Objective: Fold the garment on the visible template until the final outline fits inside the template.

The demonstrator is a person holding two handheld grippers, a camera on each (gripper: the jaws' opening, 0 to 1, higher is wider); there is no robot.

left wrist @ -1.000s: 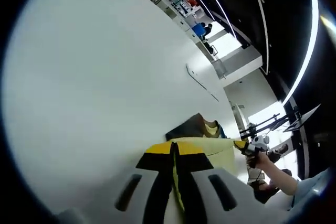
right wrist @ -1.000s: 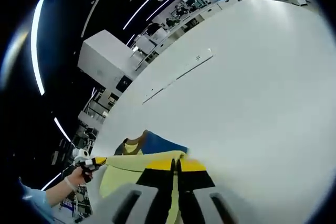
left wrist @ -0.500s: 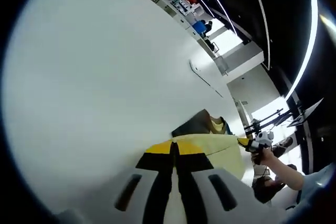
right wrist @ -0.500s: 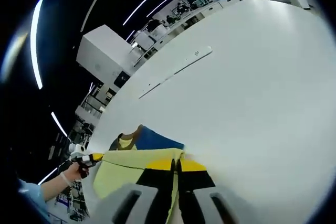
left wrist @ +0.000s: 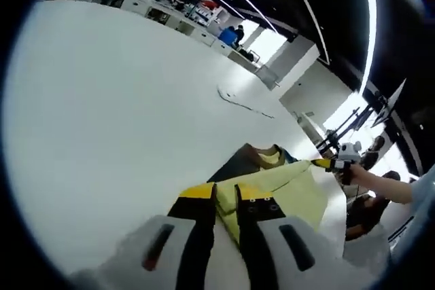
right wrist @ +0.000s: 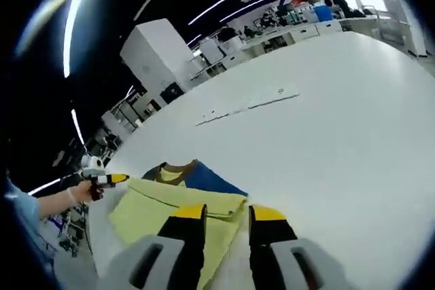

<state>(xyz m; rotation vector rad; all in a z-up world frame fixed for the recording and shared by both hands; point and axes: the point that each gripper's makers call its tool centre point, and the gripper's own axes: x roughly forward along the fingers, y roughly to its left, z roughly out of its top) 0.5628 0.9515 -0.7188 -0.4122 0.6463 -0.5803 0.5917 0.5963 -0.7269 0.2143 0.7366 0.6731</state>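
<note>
A wide white counter (left wrist: 115,100) is seen in a large dim hall, with bright strip lights curving across the dark ceiling and cluttered workbenches along the far wall. A thin pale outline, the template (right wrist: 248,104), is marked on the counter well beyond the cloth, toward the far edge.

The garment, a yellow shirt (left wrist: 285,188) with a dark blue part and a yellow collar (right wrist: 175,172), lies on the counter near its near edge, folded into a flat layered shape. Whether it lies inside the template cannot be told; the marked line is seen apart from it.

In the left gripper view, the left claw (left wrist: 224,198) is seen with its yellow-tipped black jaws parted by a narrow gap, and a fold of the yellow shirt shows in that gap; whether cloth is actually pinched cannot be told. At the right of that view the other claw is held by a hand (left wrist: 357,173) at the far corner of the shirt.

In the right gripper view, the right claw (right wrist: 228,214) is spread, its two jaws standing clearly apart over the near edge of the yellow shirt, with nothing pinched between them. At the left of that view a hand (right wrist: 80,191) holds the other claw's yellow tip at the shirt's far corner.
</note>
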